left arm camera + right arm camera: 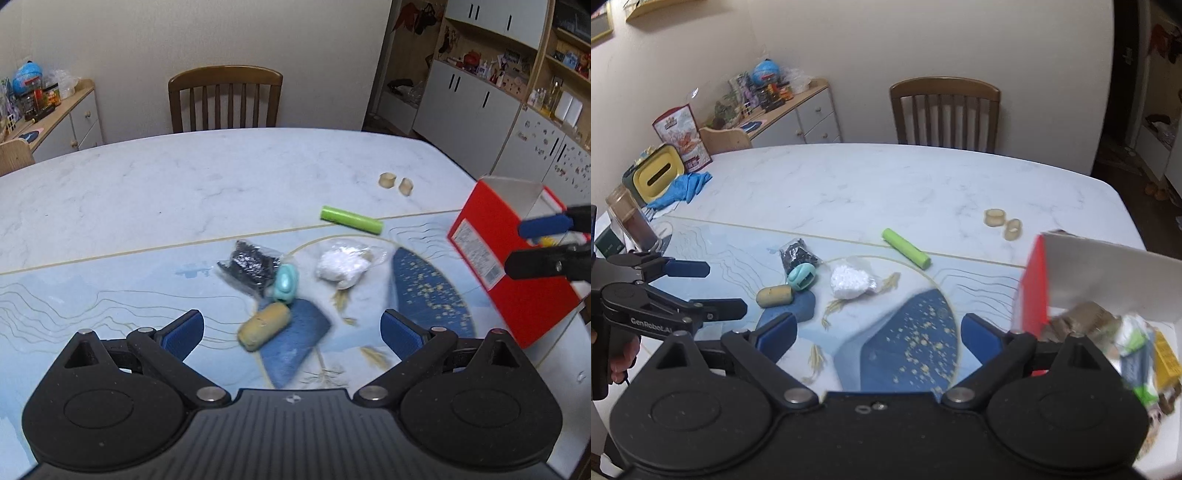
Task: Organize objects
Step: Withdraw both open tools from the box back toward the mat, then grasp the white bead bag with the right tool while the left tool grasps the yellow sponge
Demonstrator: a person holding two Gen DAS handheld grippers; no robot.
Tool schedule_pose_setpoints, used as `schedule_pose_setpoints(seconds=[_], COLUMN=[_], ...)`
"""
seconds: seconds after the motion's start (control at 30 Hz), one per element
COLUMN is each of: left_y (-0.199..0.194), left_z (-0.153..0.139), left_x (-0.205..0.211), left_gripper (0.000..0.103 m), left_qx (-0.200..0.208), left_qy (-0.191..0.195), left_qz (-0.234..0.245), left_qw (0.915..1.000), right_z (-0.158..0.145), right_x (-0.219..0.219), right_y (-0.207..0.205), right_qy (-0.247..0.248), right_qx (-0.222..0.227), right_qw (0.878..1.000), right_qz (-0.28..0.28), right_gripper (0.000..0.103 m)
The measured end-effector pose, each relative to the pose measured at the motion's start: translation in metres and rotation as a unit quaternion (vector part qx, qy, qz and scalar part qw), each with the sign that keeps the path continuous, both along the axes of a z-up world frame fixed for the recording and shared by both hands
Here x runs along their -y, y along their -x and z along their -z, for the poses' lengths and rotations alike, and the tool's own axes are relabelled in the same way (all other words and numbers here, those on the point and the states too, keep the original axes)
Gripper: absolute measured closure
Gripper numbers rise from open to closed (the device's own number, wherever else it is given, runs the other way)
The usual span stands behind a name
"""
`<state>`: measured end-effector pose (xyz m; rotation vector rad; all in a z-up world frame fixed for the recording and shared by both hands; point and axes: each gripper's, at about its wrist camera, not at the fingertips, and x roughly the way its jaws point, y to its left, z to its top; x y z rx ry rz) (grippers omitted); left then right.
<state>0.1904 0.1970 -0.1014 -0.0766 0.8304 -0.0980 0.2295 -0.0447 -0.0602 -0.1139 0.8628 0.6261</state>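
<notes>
My left gripper (291, 328) hangs with jaws spread wide and empty over the tan capsule (264, 326) on the bench (147, 184); my right gripper (877, 338), jaws also released and empty, hovers beside the red box (1034, 291). I'd drop straight onto the capsule and close across its short width. Its long axis runs from near-left to far-right, toward the teal piece (285, 283).

On the worktop (147, 184) lie one green cylinder (351, 219), two small tan rings (386, 180), one black packet (249, 266), one white packet (343, 265), one teal clip-like piece (285, 283), one tan capsule-shaped piece (264, 326) and one red box (491, 254). One chair (224, 98) stands behind.
</notes>
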Motion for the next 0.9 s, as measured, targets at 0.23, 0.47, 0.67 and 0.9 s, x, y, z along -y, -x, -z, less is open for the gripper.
schedule_pose_setpoints(seconds=[0.23, 0.47, 0.67, 0.9], left_y=[-0.014, -0.026, -0.035, -0.037], left_z=[0.023, 0.041, 0.053, 0.058], left_x=[-0.009, -0.017, -0.019, -0.017], left_gripper=[0.001, 0.001, 0.001, 0.015], left_qx=[-0.002, 0.0, -0.005, 0.003], left_qy=[-0.014, -0.02, -0.011, -0.009], left_qz=[0.007, 0.013, 0.026, 0.038], left_qw=[0.9999, 0.9997, 0.9996, 0.9992], right_z=[0.018, 0.042, 0.057, 0.074], right_x=[-0.033, -0.06, -0.078, -0.094], right_y=[-0.023, -0.042, -0.059, -0.069], right_qy=[0.011, 0.035, 0.05, 0.062], right_qx=[-0.005, -0.016, -0.023, -0.035], right_qw=[1.0, 0.999, 0.998, 0.997], right_qz=[-0.009, -0.016, -0.027, -0.037], right_gripper=[0.01, 0.013, 0.016, 0.023])
